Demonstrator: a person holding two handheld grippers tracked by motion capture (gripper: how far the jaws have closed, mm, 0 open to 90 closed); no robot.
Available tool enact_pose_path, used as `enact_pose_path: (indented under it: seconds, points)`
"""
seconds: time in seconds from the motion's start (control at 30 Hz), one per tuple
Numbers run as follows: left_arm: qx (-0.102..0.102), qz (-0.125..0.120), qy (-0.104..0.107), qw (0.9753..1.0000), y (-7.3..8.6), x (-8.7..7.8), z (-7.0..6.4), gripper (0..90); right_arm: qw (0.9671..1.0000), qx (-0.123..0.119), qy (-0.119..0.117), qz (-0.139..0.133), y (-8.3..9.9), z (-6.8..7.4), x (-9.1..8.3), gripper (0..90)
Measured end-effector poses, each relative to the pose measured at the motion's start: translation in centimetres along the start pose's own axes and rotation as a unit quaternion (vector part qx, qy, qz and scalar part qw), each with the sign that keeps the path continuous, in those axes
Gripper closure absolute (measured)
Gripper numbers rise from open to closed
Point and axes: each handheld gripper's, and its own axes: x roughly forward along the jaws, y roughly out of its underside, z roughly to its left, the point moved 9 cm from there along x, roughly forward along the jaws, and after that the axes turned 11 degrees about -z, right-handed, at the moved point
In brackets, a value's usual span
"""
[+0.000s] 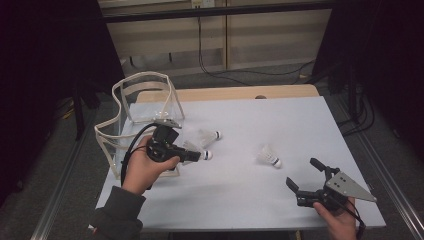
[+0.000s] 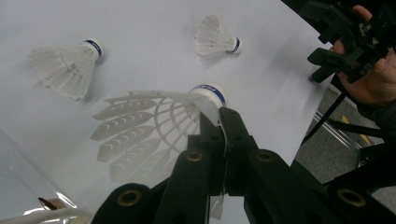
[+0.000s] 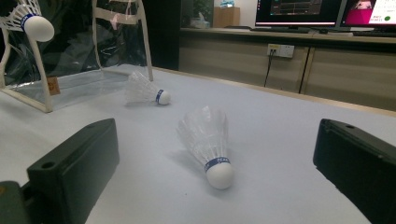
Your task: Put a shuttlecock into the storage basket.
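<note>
The left gripper (image 2: pixel 223 122) is closed tight on the feather skirt of a shuttlecock (image 2: pixel 159 116), pinched just below its cork, and is held above the white table (image 1: pixel 280 120) just beside the clear bag (image 1: pixel 145 107) with cream-coloured trim. The step in hand is judged to be the carrying of this held shuttlecock to the bag; next, it would have to be brought over the bag's open top and the jaws parted there.

The right gripper (image 3: pixel 215 158) is held wide open and empty, low over the near right part of the table, with the nearest loose shuttlecock (image 3: pixel 208 140) lying on its side between and ahead of its jaws, untouched. A second loose shuttlecock (image 3: pixel 145 89) lies farther off, near the bag.

A blue band with white lettering runs round each cork; the lettering cannot be read. A small brown tag on the bag is likewise illegible.
</note>
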Motion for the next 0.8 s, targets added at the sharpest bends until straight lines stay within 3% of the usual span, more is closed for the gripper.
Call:
enact_pose_path:
  seconds: [0.8]
  points:
    - [0.014,-0.001,-0.004,0.9999,-2.4,-1.6,-0.3,89.6,1.0,0.0,-0.001,0.001,0.0,0.2,0.0,0.5]
